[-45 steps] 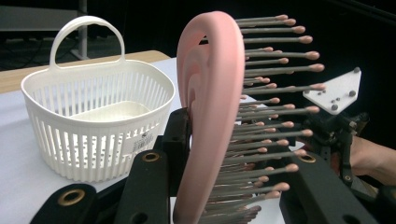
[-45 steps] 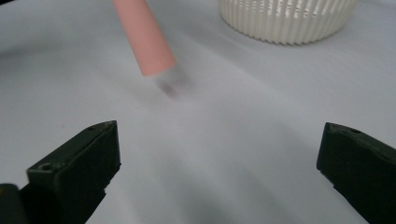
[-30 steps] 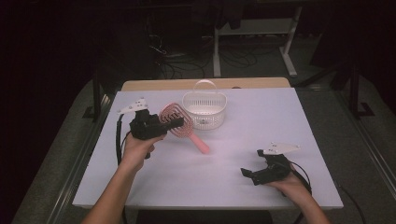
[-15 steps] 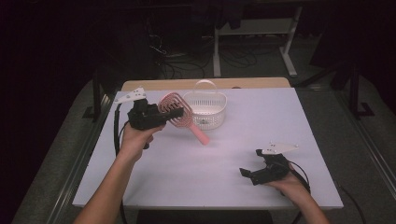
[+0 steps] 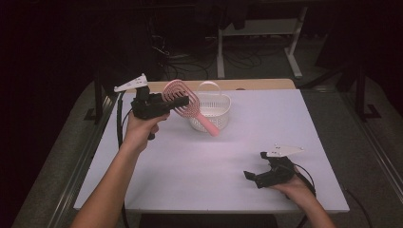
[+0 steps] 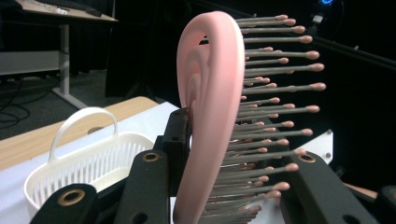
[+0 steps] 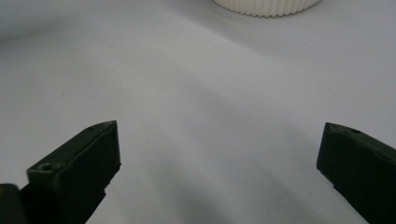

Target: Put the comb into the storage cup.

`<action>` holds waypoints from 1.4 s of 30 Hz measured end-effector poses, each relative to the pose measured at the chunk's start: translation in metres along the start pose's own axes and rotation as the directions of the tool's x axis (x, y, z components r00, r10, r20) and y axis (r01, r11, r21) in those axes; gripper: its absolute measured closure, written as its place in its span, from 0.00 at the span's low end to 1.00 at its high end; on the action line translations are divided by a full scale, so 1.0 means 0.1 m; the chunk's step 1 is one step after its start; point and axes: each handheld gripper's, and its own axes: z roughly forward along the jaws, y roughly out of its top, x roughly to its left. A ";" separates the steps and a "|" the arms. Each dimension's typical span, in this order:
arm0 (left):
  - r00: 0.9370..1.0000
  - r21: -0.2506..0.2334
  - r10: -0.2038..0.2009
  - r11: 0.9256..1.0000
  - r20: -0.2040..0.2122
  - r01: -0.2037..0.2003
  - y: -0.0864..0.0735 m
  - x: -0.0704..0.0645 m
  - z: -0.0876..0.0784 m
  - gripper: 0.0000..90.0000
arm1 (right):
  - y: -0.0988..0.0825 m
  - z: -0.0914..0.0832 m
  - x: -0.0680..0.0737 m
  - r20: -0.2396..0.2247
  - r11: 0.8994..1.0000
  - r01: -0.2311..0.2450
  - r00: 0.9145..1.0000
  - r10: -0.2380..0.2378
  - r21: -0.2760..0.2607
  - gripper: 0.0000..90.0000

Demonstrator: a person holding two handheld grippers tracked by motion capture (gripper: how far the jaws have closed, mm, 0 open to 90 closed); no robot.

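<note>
Up near the far edge of the white table (image 5: 199,171), the left gripper (image 5: 178,101) is pinching a pink plastic hairbrush (image 5: 183,102) by its oval, vented head, holding it in the air above the surface. From the left gripper view the brush (image 6: 210,116) is standing edge-on between the black jaws, its smooth curved back facing one jaw and its rows of thin grey bristles with rounded pink tips pointing toward the other; its straight handle is running out of sight below the frame. Just behind the brush, a white slatted plastic basket (image 5: 211,114) with an arched handle is sitting close to the far edge, and the brush handle is crossing in front of its wall. Whether the handle is touching the basket is hard to make out. Near the right front corner, the right gripper (image 5: 252,176) is resting low over the table with its jaws spread wide and nothing between them. In the right gripper view the basket's ribbed base (image 7: 266,7) is being cut off at the top.
</note>
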 end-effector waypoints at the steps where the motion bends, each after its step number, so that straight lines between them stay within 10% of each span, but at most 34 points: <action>1: 1.000 -0.001 0.003 1.000 0.001 -0.003 0.02 0.01 0.01 0.72 | 0.00 0.00 0.00 0.000 1.000 0.000 1.000 0.000 0.001 0.00; 21: 1.000 -0.045 0.030 0.999 -0.003 -0.031 0.31 0.21 0.26 0.72 | -0.01 0.00 -0.01 -0.002 1.000 -0.001 1.000 0.001 0.001 0.00; 42: 0.999 -0.090 0.011 0.996 -0.046 -0.015 0.18 0.54 0.57 0.72 | -0.01 0.00 0.00 -0.004 1.000 -0.002 1.000 0.002 0.001 0.00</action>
